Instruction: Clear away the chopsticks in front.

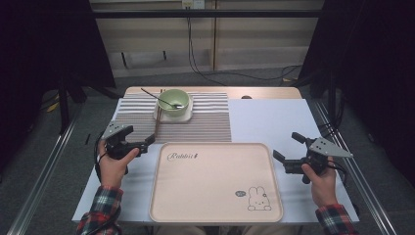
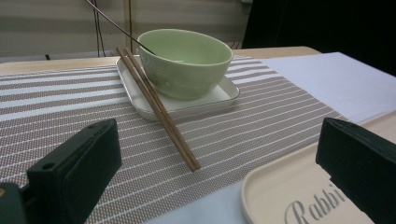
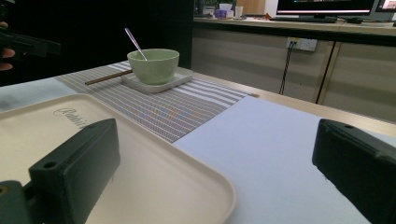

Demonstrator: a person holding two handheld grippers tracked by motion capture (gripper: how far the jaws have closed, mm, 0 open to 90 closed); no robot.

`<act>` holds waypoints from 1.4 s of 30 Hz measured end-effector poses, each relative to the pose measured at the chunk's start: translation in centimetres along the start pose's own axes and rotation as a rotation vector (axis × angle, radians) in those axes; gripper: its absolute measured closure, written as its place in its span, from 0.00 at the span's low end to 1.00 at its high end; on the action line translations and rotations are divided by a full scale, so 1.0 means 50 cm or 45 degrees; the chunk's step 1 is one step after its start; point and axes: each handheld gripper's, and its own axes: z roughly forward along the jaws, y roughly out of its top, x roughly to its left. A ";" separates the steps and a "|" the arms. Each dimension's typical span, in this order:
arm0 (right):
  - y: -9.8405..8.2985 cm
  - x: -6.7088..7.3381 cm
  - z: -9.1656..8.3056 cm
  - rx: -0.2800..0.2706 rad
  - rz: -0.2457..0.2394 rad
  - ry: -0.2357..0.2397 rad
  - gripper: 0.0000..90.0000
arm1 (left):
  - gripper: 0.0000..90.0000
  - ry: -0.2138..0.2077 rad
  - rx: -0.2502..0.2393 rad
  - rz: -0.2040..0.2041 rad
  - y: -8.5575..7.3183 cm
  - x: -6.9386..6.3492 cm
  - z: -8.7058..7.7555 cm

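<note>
- The pair of brown wooden chopsticks (image 2: pixel 156 106) lies ahead of the left gripper (image 1: pixel 139 145), between its two spread jaws in the left gripper view. Their long axis runs away from that gripper: the near tips rest on the striped mat, and the far ends are propped on the rim of the small dish.
- In the high view the chopsticks (image 1: pixel 158 117) run almost straight up the table, just beyond the left gripper's jaws and apart from them.
- The left gripper's jaws stand wide apart with nothing between them.
- The right gripper (image 1: pixel 285 152) is likewise spread and holds nothing; it sits beside the tray's right edge, well apart from the chopsticks (image 3: pixel 108 77), which lie far ahead of it and to its left.
- The pale green ceramic bowl (image 2: pixel 185 62) stands on a small white square dish (image 2: pixel 219 95), just right of the chopsticks as the left gripper sees them. A thin metal spoon (image 3: pixel 135 43) leans inside the bowl, its handle rising over the rim.
- The brown-and-white striped woven placemat (image 1: pixel 210 122) carries the dish, beyond both grippers.
- The large beige rectangular plastic tray (image 1: pixel 215 181) lies between the two grippers with nothing in it. It bears script lettering near its far left corner that seems to begin "Rabbi", and a small rabbit drawing near its near right corner.
</note>
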 end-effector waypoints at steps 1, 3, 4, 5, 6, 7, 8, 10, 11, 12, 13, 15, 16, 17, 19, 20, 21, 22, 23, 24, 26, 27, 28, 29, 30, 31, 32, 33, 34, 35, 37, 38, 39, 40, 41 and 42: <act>0.000 0.000 0.000 -0.001 -0.003 0.000 0.01 | 0.00 0.008 0.005 0.002 0.002 0.001 0.005; 0.000 0.000 0.000 -0.002 -0.005 0.003 0.01 | 0.00 0.014 0.008 -0.020 0.008 0.004 0.015; 0.000 -0.001 0.000 -0.001 -0.007 0.004 0.01 | 0.00 0.021 0.007 -0.029 0.011 0.005 0.020; 0.000 -0.001 0.000 -0.002 -0.005 0.002 0.01 | 0.00 0.026 0.011 -0.030 0.013 0.005 0.024; 0.000 -0.001 0.000 0.001 -0.006 -0.001 0.01 | 0.00 0.039 0.009 -0.030 0.016 0.005 0.029; 0.000 0.000 0.000 -0.002 -0.004 0.002 0.01 | 0.00 0.049 0.018 -0.026 0.019 0.005 0.033; 0.000 -0.001 0.000 -0.001 -0.008 0.005 0.01 | 0.00 0.049 0.020 -0.035 0.021 0.006 0.038; 0.000 -0.001 -0.001 0.003 -0.001 0.005 0.01 | 0.00 0.056 0.020 -0.043 0.026 0.008 0.045; 0.000 -0.001 -0.001 0.001 -0.005 -0.001 0.01 | 0.00 0.065 0.025 -0.049 0.028 0.010 0.049; 0.000 -0.001 -0.001 0.006 -0.001 0.002 0.01 | 0.00 0.066 0.033 -0.054 0.030 0.012 0.051; 0.000 0.000 0.000 0.001 0.000 0.003 0.01 | 0.00 0.085 0.043 -0.055 0.032 0.016 0.056; 0.000 -0.001 0.000 -0.003 -0.008 0.008 0.01 | 0.00 0.107 0.046 -0.059 0.035 0.020 0.063; 0.000 -0.001 0.000 -0.003 -0.008 0.008 0.01 | 0.00 0.112 0.052 -0.060 0.036 0.022 0.065; 0.000 -0.001 0.000 -0.004 -0.011 0.007 0.01 | 0.00 0.127 0.066 -0.054 0.037 0.026 0.069; 0.001 -0.002 -0.001 -0.005 -0.005 0.002 0.01 | 0.00 0.145 0.073 -0.058 0.038 0.031 0.074; 0.001 -0.002 -0.001 -0.006 -0.005 0.002 0.01 | 0.00 0.149 0.072 -0.070 0.038 0.035 0.078; 0.001 -0.002 -0.001 -0.003 -0.008 -0.003 0.01 | 0.00 0.163 0.074 -0.069 0.039 0.038 0.080; 0.000 -0.002 -0.001 -0.002 -0.009 -0.001 0.01 | 0.00 0.163 0.069 -0.076 0.039 0.041 0.083; 0.000 -0.001 0.000 0.004 0.000 0.001 0.01 | 0.00 0.177 0.075 -0.070 0.040 0.043 0.085; 0.000 -0.001 0.000 0.004 -0.002 0.000 0.01 | 0.01 0.181 0.065 -0.075 0.041 0.045 0.089; 0.000 -0.001 0.001 0.001 -0.007 0.001 0.01 | 0.02 0.192 0.084 -0.063 0.043 0.049 0.094; 0.000 -0.001 0.001 0.005 0.001 -0.003 0.01 | 0.04 0.196 0.084 -0.064 0.043 0.051 0.097; 0.000 -0.002 0.001 0.001 -0.005 -0.003 0.01 | 0.04 0.206 0.077 -0.074 0.043 0.051 0.101; 0.000 -0.002 0.001 0.000 -0.005 -0.004 0.01 | 0.05 0.201 0.091 -0.063 0.043 0.053 0.103; 0.000 -0.003 0.001 0.000 -0.007 -0.005 0.01 | 0.07 0.211 0.091 -0.060 0.043 0.052 0.106; 0.000 -0.003 0.001 0.001 -0.010 -0.004 0.01 | 0.08 0.212 0.095 -0.056 0.044 0.053 0.108; 0.000 -0.003 0.001 0.000 -0.009 -0.001 0.01 | 0.09 0.211 0.096 -0.061 0.045 0.054 0.112; 0.000 -0.003 0.001 0.000 -0.010 -0.002 0.01 | 0.10 0.219 0.098 -0.059 0.046 0.054 0.114; 0.000 -0.003 0.001 -0.001 -0.005 -0.004 0.01 | 0.12 0.235 0.101 -0.058 0.047 0.054 0.117; 0.000 -0.002 0.001 0.001 -0.005 -0.001 0.01 | 0.12 0.234 0.113 -0.060 0.048 0.056 0.119; 0.000 -0.003 0.001 0.001 -0.007 -0.003 0.01 | 0.15 0.244 0.124 -0.069 0.049 0.057 0.124; 0.000 -0.003 0.001 -0.001 -0.004 -0.004 0.01 | 0.17 0.261 0.135 -0.067 0.050 0.059 0.127; 0.000 -0.003 0.001 0.000 -0.005 -0.005 0.01 | 0.19 0.257 0.133 -0.080 0.051 0.060 0.129; -0.001 -0.003 0.001 0.001 -0.006 -0.003 0.01 | 0.20 0.262 0.135 -0.085 0.052 0.060 0.131; 0.000 -0.004 0.001 0.000 -0.005 -0.001 0.01 | 0.22 0.269 0.141 -0.080 0.053 0.062 0.132; 0.000 -0.004 0.001 0.001 -0.006 -0.002 0.01 | 0.25 0.282 0.136 -0.094 0.054 0.062 0.134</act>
